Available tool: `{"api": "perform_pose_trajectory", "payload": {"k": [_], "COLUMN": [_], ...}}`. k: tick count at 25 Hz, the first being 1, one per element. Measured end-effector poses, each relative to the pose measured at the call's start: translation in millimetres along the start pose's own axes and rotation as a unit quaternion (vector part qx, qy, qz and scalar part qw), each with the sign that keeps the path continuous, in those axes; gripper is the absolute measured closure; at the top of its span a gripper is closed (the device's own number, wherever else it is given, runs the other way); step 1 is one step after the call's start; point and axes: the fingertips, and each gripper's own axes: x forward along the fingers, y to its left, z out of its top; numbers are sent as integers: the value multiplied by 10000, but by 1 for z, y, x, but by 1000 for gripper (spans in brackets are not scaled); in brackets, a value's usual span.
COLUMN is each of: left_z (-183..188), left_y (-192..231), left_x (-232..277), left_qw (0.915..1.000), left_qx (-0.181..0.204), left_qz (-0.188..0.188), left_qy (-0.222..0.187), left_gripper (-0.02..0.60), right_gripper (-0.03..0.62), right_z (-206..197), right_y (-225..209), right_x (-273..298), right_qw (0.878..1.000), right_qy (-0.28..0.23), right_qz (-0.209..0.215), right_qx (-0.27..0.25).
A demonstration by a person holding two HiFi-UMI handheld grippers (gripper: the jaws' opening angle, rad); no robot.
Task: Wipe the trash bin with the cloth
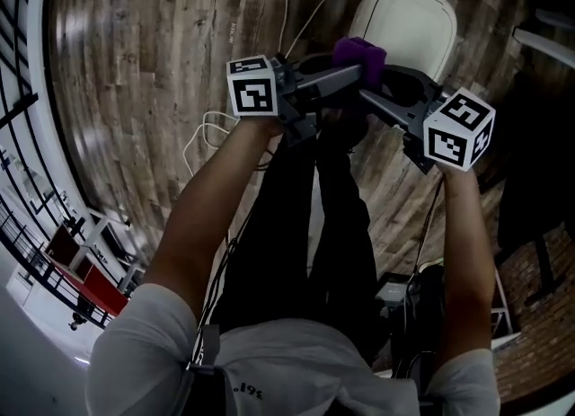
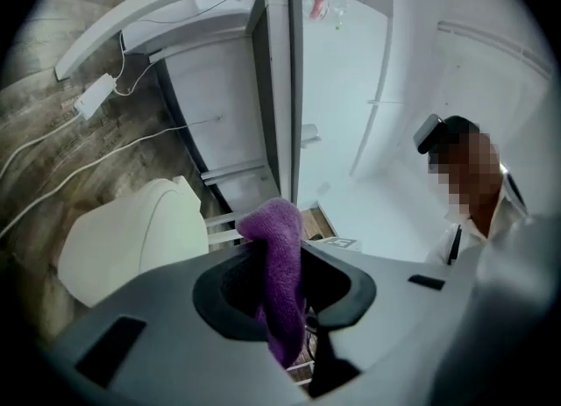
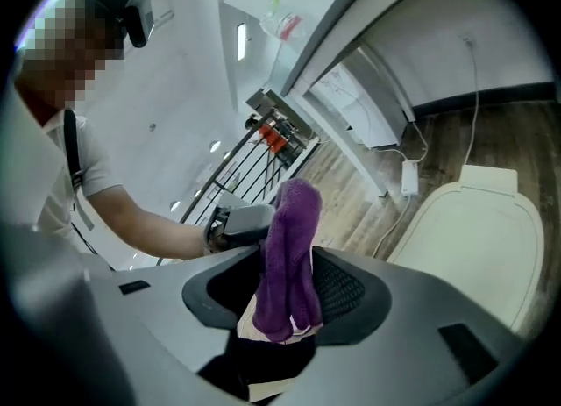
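Observation:
A purple cloth [image 1: 359,53] hangs between both grippers, above the person's legs and just in front of a white lidded trash bin [image 1: 404,23] on the wooden floor. My left gripper [image 1: 355,73] comes in from the left and is shut on the cloth [image 2: 282,273], which stands up between its jaws. My right gripper [image 1: 370,100] reaches in from the right. Its jaws stand wide open around the cloth [image 3: 294,255], with gaps on both sides. The bin [image 2: 131,242] lies left of the left jaws, and the bin [image 3: 482,246] lies right of the right jaws.
White cables [image 1: 207,131] trail over the floor, and a power adapter [image 2: 95,96] lies by a white desk frame [image 2: 263,10]. A black railing [image 3: 254,167] and a red and white shelf [image 1: 81,270] stand off to the left. A brick wall [image 1: 530,315] is at the right.

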Motion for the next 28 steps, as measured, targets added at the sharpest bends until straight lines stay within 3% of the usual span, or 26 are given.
{"api": "perform_pose_trajectory", "payload": {"k": [4,6,8,11,13,18,21,25,28], "left_z": [34,53,68,85,97,101,92,95,100], "left_y": [38,65,97,145,172,223,248,270,278], "left_x": [-8,-15,-22,-24,-19,9,30,53,70], "left_qw": [9985,9938,9815,9569,9441,9297,9248,9267,9277], "left_qx": [163,509,1003,1570,1858,2132,2201,2220,2271], "left_qz": [488,987,1614,2298,2492,2574,2517,2424,2388], "left_qy": [-166,-85,236,832,1098,1547,1817,1820,1754], "left_gripper": [495,495,495,495,495,495,494,494,494], "right_gripper": [408,408,410,448,459,465,481,514,522], "right_z": [10,10,5,0,2,2,-3,-4,-8], "right_y": [-44,-76,-111,-152,-171,-197,-199,-194,-192], "right_x": [2,-3,-13,-20,-16,-3,1,2,4], "right_qw": [9966,9892,9670,9094,8874,8703,8739,8870,8781], "right_qy": [-200,31,727,1910,2279,2532,2535,2281,2403], "right_qz": [-748,-1464,-2367,-3184,-3304,-3230,-2952,-2666,-2434], "right_qx": [292,110,-598,-1877,-2268,-2723,-2913,-3002,-3347]}}
